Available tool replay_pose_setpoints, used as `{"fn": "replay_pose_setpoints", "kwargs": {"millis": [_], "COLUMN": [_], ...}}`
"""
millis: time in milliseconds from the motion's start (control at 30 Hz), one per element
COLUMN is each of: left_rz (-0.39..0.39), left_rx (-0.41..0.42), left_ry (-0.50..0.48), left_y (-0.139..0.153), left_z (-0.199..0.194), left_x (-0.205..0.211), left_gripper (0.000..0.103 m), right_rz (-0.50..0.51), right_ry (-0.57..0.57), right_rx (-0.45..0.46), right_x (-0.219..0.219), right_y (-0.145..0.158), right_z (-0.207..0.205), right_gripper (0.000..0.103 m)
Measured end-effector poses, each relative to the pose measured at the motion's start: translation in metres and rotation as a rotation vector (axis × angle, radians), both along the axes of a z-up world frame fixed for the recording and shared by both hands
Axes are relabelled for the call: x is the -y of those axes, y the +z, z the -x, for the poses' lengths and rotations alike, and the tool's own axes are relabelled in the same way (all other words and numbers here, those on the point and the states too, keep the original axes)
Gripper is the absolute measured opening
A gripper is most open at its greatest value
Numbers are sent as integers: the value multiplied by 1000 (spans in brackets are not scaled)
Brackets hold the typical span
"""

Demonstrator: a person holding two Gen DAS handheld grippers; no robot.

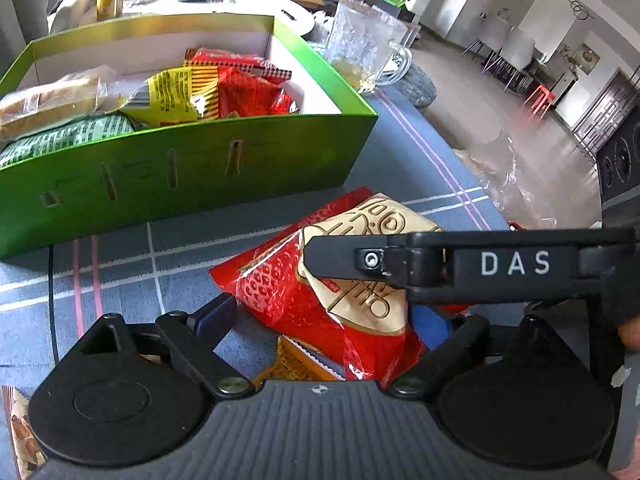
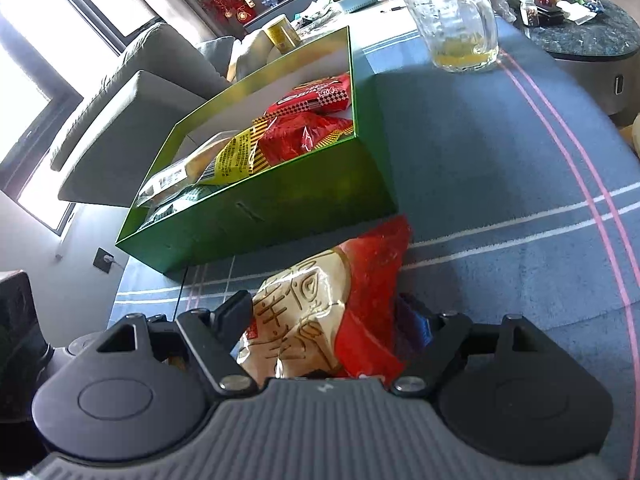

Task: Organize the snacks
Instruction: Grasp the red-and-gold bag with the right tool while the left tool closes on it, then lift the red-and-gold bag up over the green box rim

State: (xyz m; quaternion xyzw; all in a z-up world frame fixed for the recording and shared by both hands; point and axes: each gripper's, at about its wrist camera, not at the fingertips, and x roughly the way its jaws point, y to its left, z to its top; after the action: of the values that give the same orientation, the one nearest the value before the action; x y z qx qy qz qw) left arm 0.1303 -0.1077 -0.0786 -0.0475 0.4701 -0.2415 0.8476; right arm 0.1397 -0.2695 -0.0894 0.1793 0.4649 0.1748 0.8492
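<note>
A red and cream snack bag (image 1: 352, 300) lies on the blue cloth just in front of the green box (image 1: 240, 160). In the left wrist view it sits between the fingers of my left gripper (image 1: 326, 318), which stands wide open with its pads off the bag. My right gripper (image 2: 324, 316) is shut on the same bag (image 2: 304, 320), a pad against each side. One of its black fingers (image 1: 340, 258) reaches across the bag from the right. The green box (image 2: 280, 208) holds several packets: red, yellow, green and a clear bread wrapper.
A glass mug (image 1: 360, 52) with a little yellow liquid stands past the box's right corner (image 2: 452, 16). An orange packet (image 1: 296, 360) lies under the bag. Crumpled clear plastic (image 1: 512, 176) sits at the table's right edge. A black cable (image 1: 51, 300) runs along the left.
</note>
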Motion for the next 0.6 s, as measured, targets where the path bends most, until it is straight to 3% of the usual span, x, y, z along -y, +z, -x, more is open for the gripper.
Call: {"fn": "replay_pose_setpoints", "kwargs": {"millis": [267, 467, 600], "left_rz": [3, 97, 87], "left_rx": [-28, 38, 122], "left_ry": [21, 21, -4], "left_y": [-2, -3, 7], "left_z": [-14, -7, 4], "left_x": [6, -4, -2], "left_gripper": [96, 91, 89], "right_rz": [16, -40, -41], "right_ry": [-2, 29, 27], "right_rx": [13, 17, 27], "right_x": [2, 4, 3], "right_y": [1, 1, 6], "right_z": [-2, -3, 2], "right_gripper": [73, 74, 74]}}
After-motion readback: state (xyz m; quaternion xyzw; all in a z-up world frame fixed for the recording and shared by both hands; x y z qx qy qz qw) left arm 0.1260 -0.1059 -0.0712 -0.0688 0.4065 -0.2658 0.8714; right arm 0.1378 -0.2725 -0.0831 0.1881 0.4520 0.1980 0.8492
